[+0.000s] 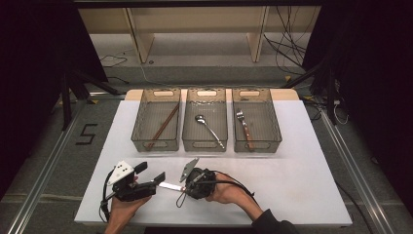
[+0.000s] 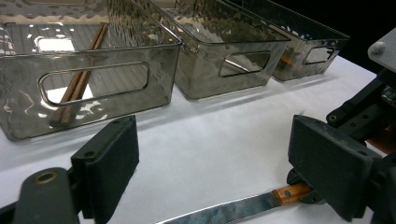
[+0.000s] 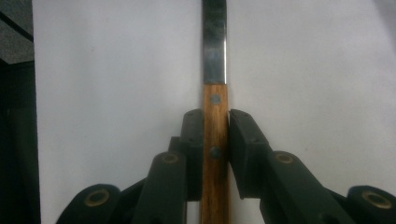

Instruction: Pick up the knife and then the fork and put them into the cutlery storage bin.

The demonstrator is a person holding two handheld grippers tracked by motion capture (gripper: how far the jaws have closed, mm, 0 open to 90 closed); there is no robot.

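Note:
A knife with a wooden handle [image 3: 215,100] and a steel blade [image 1: 169,186] lies flat on the white table, blade pointing left. My right gripper [image 3: 215,140] is shut on the handle, one pad on each side of it; in the high view this gripper [image 1: 184,187] is at the front middle of the table. My left gripper [image 1: 151,173] stands open just left of it. Its wide-apart jaws [image 2: 219,163] straddle the blade [image 2: 224,212] without touching it.
Three clear grey bins stand in a row at the back. The left bin [image 1: 138,122] holds chopsticks [image 1: 163,124], the middle bin [image 1: 187,122] a spoon [image 1: 209,129], the right bin [image 1: 275,122] a fork [image 1: 243,126]. The white table top [image 1: 302,175] stretches to the right.

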